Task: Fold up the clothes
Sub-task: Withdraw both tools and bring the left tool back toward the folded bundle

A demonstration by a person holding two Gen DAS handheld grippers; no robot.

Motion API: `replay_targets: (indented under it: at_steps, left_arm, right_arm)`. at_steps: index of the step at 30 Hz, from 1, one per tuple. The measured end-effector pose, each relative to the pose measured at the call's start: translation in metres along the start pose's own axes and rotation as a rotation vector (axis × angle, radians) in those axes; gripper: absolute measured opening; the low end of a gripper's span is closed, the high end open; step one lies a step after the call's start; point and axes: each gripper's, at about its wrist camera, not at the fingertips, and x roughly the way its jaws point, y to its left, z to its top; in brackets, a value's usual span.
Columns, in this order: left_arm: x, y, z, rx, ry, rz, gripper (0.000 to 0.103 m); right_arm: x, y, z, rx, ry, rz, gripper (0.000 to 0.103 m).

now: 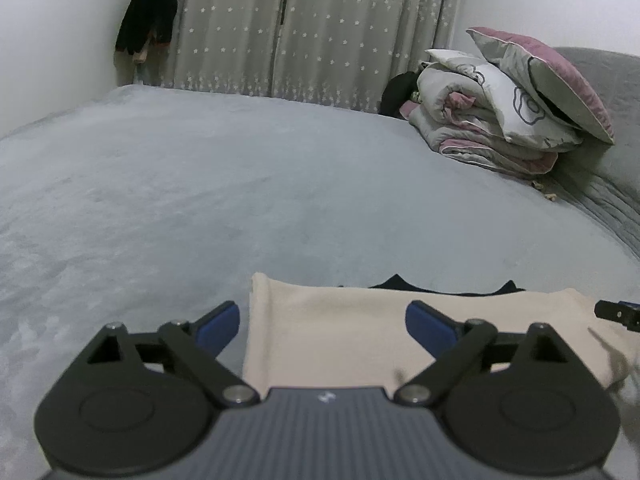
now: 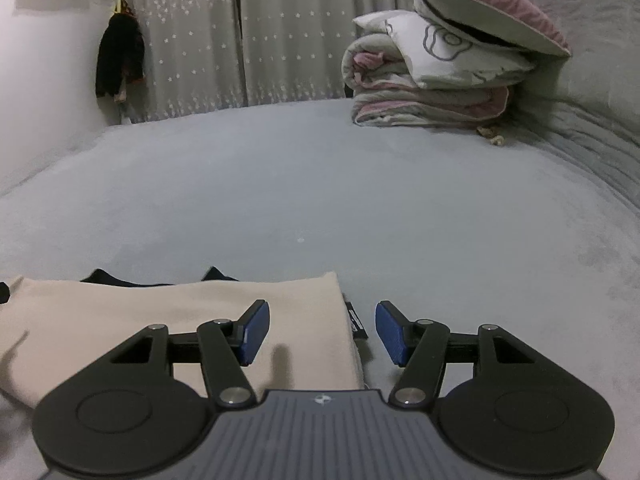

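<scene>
Both the left hand-held gripper [image 1: 322,322] and right hand-held gripper [image 2: 322,332] hang jaws apart, holding nothing, over the folded cream garment's [image 1: 340,332] near corners on the bed [image 1: 240,184], apparently poised for another fold.

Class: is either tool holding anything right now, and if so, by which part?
Nothing is held. Both the left tool and right tool are open above the cream cloth.

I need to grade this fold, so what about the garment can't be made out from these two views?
- Cream garment: near edge hidden behind the left gripper body in the left view, behind the right gripper body in the right view.
- Black fabric beneath it: only two points peek out; shape unknown.
- Black label: print too small to read.
</scene>
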Motion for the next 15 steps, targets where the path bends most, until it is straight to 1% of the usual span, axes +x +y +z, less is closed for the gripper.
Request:
replay_targets:
  at_steps: [2, 3, 6, 9, 11, 15]
  left_arm:
    - [-0.005, 0.001, 0.001, -0.015, 0.02, -0.007, 0.102]
    - [-0.006, 0.003, 0.002, -0.024, 0.032, -0.01, 0.102]
    - [-0.01, 0.01, 0.002, -0.067, 0.081, -0.018, 0.103]
    - [-0.009, 0.021, 0.001, -0.134, 0.143, -0.048, 0.103]
    - [-0.007, 0.028, -0.002, -0.183, 0.174, -0.072, 0.103]
    - [0.0, 0.04, -0.006, -0.263, 0.222, -0.099, 0.103]
  right_arm:
    - [-0.006, 0.004, 0.002, -0.002, -0.008, 0.01, 0.06]
    - [-0.009, 0.006, 0.002, -0.002, -0.011, 0.015, 0.06]
    - [-0.017, 0.013, 0.002, 0.002, -0.017, 0.031, 0.061]
    - [-0.021, 0.019, 0.003, 0.013, -0.015, 0.051, 0.067]
    - [-0.023, 0.023, 0.003, 0.011, -0.015, 0.062, 0.067]
    - [-0.022, 0.035, 0.001, -0.012, -0.011, 0.074, 0.069]
